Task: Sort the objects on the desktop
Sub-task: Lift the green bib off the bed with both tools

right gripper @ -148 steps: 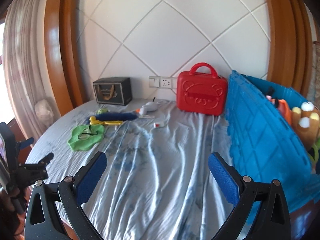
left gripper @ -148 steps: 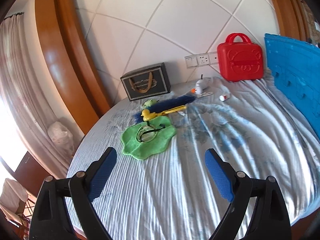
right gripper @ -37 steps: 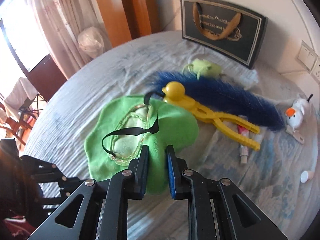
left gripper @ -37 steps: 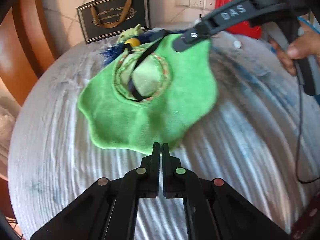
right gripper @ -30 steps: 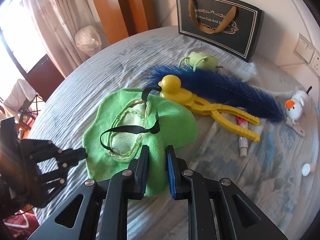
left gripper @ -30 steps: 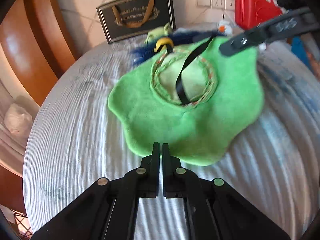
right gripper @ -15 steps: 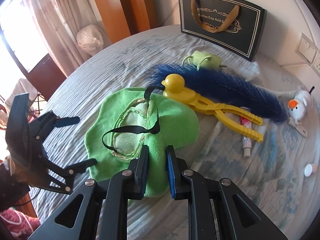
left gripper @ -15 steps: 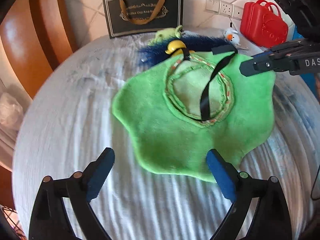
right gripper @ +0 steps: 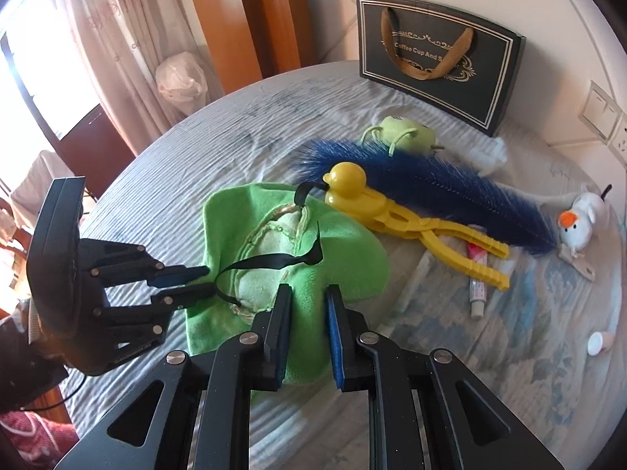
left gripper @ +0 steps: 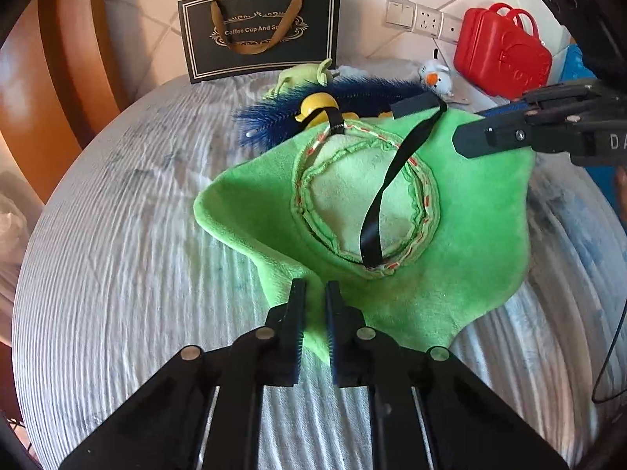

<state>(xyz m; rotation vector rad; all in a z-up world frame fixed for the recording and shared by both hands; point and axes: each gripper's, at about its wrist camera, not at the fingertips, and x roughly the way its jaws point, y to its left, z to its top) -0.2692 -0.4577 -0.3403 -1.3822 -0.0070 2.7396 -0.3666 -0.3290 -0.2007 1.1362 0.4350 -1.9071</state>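
A green fleece cloth (left gripper: 450,274) with a round stitched opening and a black strap (left gripper: 392,180) lies on the grey bedspread. My left gripper (left gripper: 313,297) is at the cloth's near edge. Its jaws are closing, and a fold of the green fabric fills the narrow gap between the pads. In the right wrist view the same left gripper (right gripper: 200,282) bites the cloth's left edge. My right gripper (right gripper: 307,305) is shut on the opposite edge of the green cloth (right gripper: 352,258). It shows in the left wrist view as the right gripper (left gripper: 470,141), holding that edge raised.
Behind the cloth lie yellow duck tongs (right gripper: 411,219), a blue feather (right gripper: 450,188), a small green pouch (right gripper: 403,133), a tube (right gripper: 478,274) and a white bird toy (right gripper: 580,219). A black gift bag (right gripper: 439,58) and a red case (left gripper: 501,55) stand against the wall.
The left jaws opened wide half a second ago and have closed on the cloth's near edge. The right gripper has kept its hold and stayed in place.
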